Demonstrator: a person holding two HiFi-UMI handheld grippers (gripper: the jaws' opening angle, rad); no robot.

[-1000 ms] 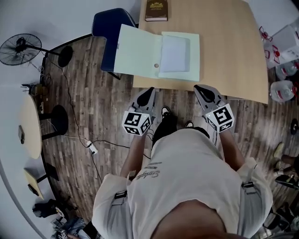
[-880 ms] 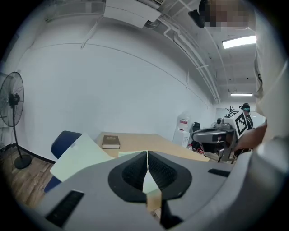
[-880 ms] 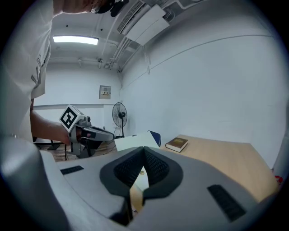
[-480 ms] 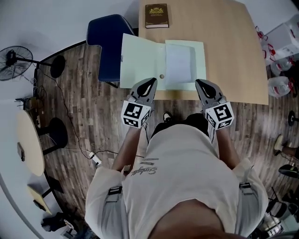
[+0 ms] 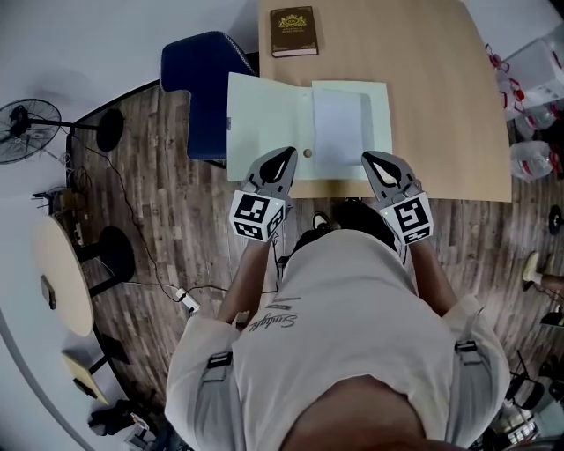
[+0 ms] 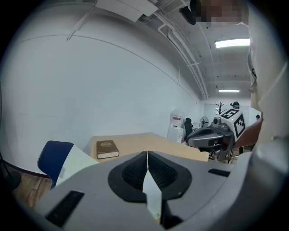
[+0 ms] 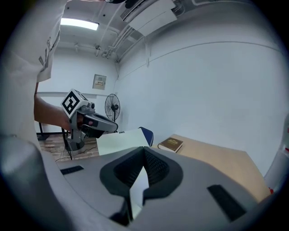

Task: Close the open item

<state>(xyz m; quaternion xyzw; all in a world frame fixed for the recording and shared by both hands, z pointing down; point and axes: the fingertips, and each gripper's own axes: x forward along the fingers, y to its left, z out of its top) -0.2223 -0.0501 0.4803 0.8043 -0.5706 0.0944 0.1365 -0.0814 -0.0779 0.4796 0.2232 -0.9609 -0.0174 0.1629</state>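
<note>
While the two-jaw tools are held side by side in front of the person's pale shirt (image 5: 352, 335), the left gripper (image 5: 285, 153) is seen with its jaws pressed together at the tips, and nothing is pinched between them (image 6: 147, 153). The right gripper (image 5: 371, 158) is likewise seen with its jaws brought together, tip against tip, with nothing held (image 7: 144, 150). In the head view both sets of tips are laid over the near edge of the pale green folder (image 5: 264, 114); whether it is touched cannot be told.

The folder is spread open and flat at 12 o'clock from the person, on the near end of the wooden table (image 5: 432, 88). Its right half, on which a white sheet (image 5: 338, 123) is carried, is set fully on the tabletop, while its left flap is hung out past the table's left edge, over the blue chair (image 5: 189, 66) at 11 o'clock. A small round fastener (image 5: 307, 153) is seen near the fold, just beside the left gripper's tips.

Farther along the table, at 12 o'clock and well apart from the folder, a brown book (image 5: 293, 19) is laid shut. On the plank floor, a round side table (image 5: 57, 264) is placed at 8 o'clock, a standing fan (image 5: 22, 130) at 9 o'clock, and water bottles (image 5: 533, 163) at 2 o'clock.
</note>
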